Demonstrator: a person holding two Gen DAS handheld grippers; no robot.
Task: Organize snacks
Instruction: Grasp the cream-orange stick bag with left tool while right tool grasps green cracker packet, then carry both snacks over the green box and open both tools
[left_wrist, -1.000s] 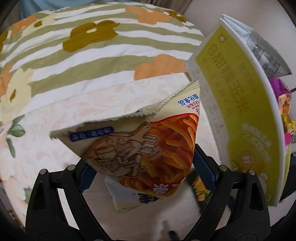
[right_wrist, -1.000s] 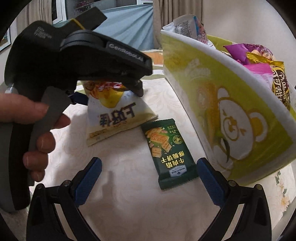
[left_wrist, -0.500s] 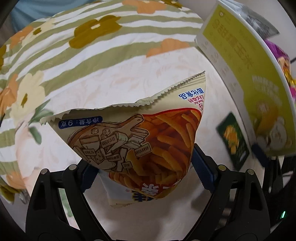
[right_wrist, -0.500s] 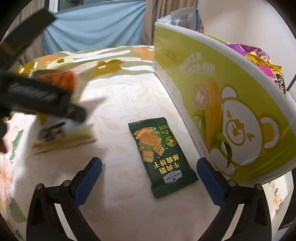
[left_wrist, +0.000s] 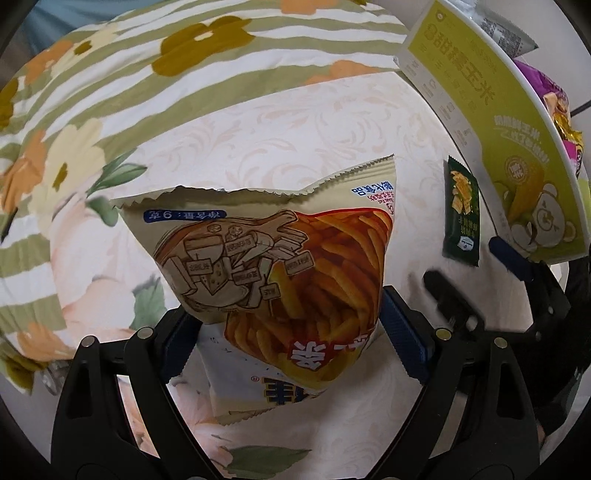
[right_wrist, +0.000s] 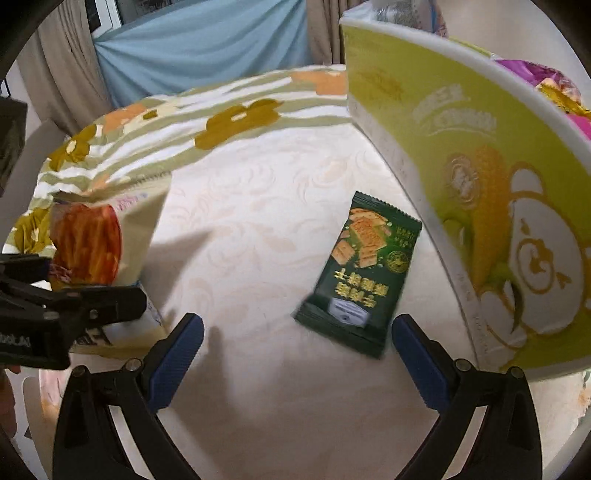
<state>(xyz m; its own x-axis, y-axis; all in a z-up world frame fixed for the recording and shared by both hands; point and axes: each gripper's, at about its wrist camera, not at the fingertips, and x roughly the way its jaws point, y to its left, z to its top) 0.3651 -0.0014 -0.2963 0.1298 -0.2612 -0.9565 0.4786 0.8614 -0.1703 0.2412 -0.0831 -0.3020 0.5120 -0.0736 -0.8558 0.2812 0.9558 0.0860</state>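
Observation:
My left gripper (left_wrist: 291, 332) is shut on an orange and beige bag of snack sticks (left_wrist: 280, 266), held above the tablecloth; the bag also shows at the left of the right wrist view (right_wrist: 92, 243). A second white and blue packet (left_wrist: 240, 387) lies under it on the table. A dark green cracker packet (right_wrist: 364, 273) lies flat on the cloth, also seen in the left wrist view (left_wrist: 461, 214). My right gripper (right_wrist: 295, 354) is open and empty, just in front of the green packet. A yellow-green corn box (right_wrist: 480, 206) holding snack bags stands at the right.
The table wears a cream cloth (right_wrist: 251, 206) with a green-striped flowered border (right_wrist: 236, 118). Purple and pink snack bags (right_wrist: 546, 85) stick out of the box. A blue sheet and curtains (right_wrist: 199, 40) hang behind the table.
My left gripper has carried the snack bag leftward, away from the box. My right gripper has shifted so the green packet now lies between its open fingers, closer to the box.

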